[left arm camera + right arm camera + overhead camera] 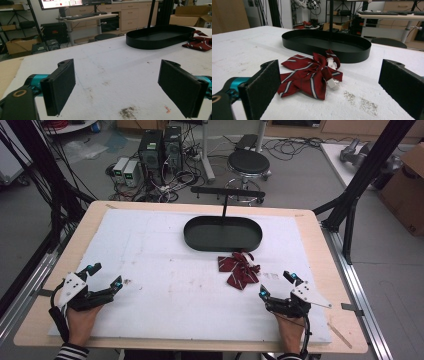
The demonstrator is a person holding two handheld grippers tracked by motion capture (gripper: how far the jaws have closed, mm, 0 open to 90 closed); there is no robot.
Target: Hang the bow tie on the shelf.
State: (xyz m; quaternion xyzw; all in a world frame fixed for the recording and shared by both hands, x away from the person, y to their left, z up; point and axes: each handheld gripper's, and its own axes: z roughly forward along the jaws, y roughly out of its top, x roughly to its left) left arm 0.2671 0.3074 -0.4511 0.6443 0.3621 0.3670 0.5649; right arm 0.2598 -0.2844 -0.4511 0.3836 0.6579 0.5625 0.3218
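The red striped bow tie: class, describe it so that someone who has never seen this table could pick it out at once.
Start at the white table cover, then find the black oval tray near its far edge. Just in front of the tray's right end lies the bow tie, a crumpled dark red cloth with pale stripes and a white clip, the one soft, coloured thing there.
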